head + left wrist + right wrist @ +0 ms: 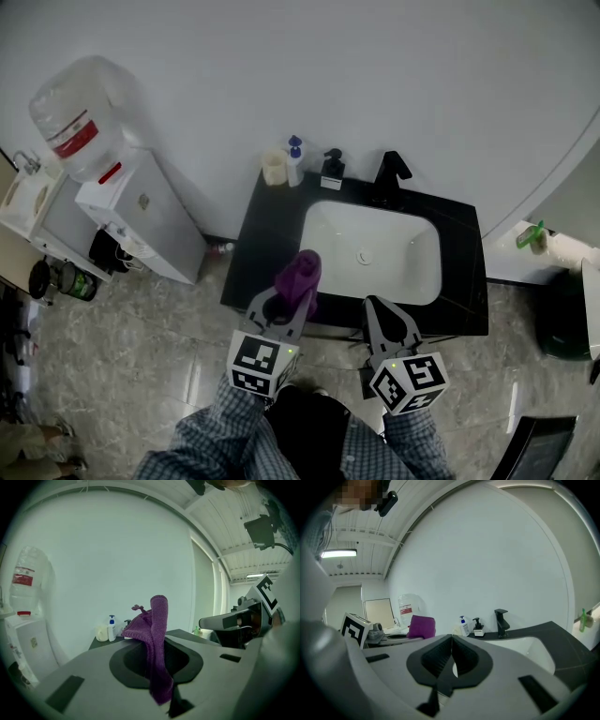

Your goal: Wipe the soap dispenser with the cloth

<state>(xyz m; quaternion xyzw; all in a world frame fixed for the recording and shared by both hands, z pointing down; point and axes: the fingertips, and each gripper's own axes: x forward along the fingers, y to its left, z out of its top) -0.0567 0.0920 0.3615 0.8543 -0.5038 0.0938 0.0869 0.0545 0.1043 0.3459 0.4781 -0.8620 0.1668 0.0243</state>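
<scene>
A black-topped soap dispenser (332, 169) stands at the back of the black counter (267, 253), between a white bottle with a blue pump (295, 161) and the black faucet (392, 174). My left gripper (289, 306) hovers at the counter's front edge, shut on a purple cloth (300, 275) that sticks up between its jaws. In the left gripper view the cloth (158, 641) hangs across the jaws. My right gripper (376, 310) is beside it, shut and empty. The right gripper view shows the dispenser (478, 627) far ahead.
A white sink basin (370, 251) is set in the counter. A cream cup (273, 167) stands left of the blue-pump bottle. A water cooler (141, 217) with its bottle (75, 120) stands left of the counter. A dark bin (565, 319) sits at right.
</scene>
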